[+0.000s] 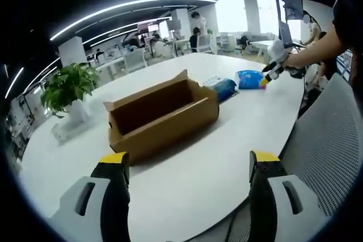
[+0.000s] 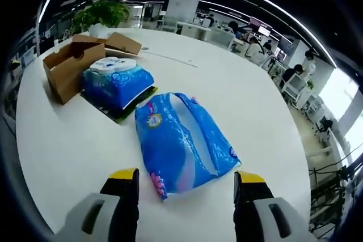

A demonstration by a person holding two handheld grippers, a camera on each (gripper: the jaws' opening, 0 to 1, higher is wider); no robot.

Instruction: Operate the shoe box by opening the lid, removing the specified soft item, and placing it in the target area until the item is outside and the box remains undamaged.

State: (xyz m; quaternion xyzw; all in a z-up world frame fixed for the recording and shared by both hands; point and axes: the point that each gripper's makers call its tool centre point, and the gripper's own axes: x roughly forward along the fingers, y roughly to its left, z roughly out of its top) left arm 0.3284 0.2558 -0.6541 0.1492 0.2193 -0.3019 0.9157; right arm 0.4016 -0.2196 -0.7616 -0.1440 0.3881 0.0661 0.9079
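1. Left tool (image 1: 187,168) jaws spread wide, holding nothing, hovering over the white tabletop (image 1: 227,140) short of the box (image 1: 161,114).
2. Right tool (image 2: 184,182) also wide open and empty, jaws straddling the near end of the blue pack (image 2: 184,145) without touching it, as far as I can tell.
3. Pack lies flat on the tabletop, outside the box, just beside a second wipes pack (image 2: 116,83) at 10 o'clock in the right gripper view.
4. Box open, flaps up, interior looks empty; plant (image 1: 68,86) at 9 o'clock in the left gripper view.
5. Handling guess: pack is light, squashy, slick film. Pinch across the narrow width mid-body, moderate squeeze.
6. Long axis runs roughly 5 to 11 o'clock in the right gripper view, near end pointing at the tool.
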